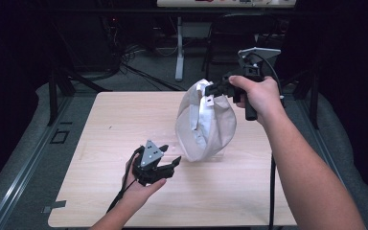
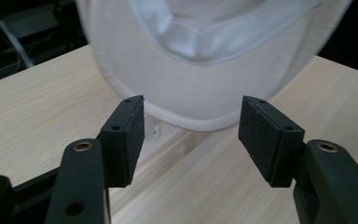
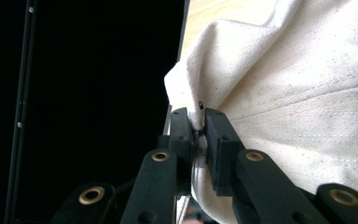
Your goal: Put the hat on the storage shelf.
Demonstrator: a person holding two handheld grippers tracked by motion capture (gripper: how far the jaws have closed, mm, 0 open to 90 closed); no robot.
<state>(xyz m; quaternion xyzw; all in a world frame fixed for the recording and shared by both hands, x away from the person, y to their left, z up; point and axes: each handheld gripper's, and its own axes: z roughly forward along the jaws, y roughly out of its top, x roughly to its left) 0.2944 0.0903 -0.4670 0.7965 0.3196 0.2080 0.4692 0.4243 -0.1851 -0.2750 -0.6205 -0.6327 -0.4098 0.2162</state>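
A: Where is the white cloth bag [image 1: 205,122] held?

B: It is hung above the far right part of the wooden table [image 1: 124,120], its lower edge near the tabletop; its upper edge is pinched by the right gripper [image 1: 216,89], jaws pressed together on the fabric.

A: And the left gripper [image 1: 172,165]?

B: It is held low, just beside the bag's bottom, jaws spread, nothing gripped.

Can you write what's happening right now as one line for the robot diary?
right gripper: shut on white cloth bag, holding it up | left gripper: open, low over table, pointed at bag's bottom edge | bag bottom near tabletop
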